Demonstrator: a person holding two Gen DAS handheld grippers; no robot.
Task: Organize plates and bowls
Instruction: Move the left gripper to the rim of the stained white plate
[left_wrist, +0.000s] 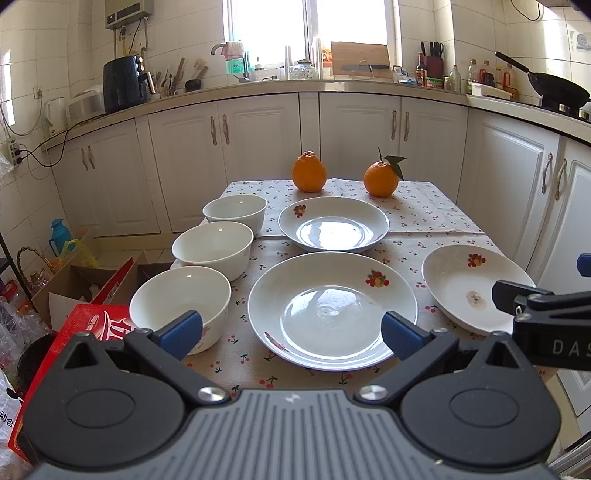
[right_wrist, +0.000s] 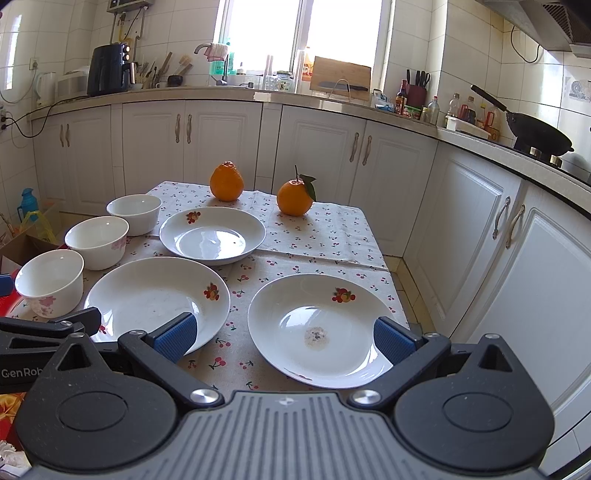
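1. A bench (left_wrist: 436, 218) under a cherry-print cloth is seen before white cabinets (left_wrist: 258, 147) and a sunlit window (left_wrist: 310, 29).
2. Three empty white bowls (left_wrist: 212, 249) are lined up along its left edge.
3. Two empty plates (left_wrist: 332, 310) are set mid-bench, two oranges (left_wrist: 309, 172) behind them.
4. The right plate (right_wrist: 317, 328) is marked by what may be a stain.
5. The left claw (left_wrist: 291, 330) and right claw (right_wrist: 282, 338) are held wide open, empty.

3 bowls (left_wrist: 212, 254) crowd left; cloth (left_wrist: 424, 210) right of plates (left_wrist: 332, 310) bare
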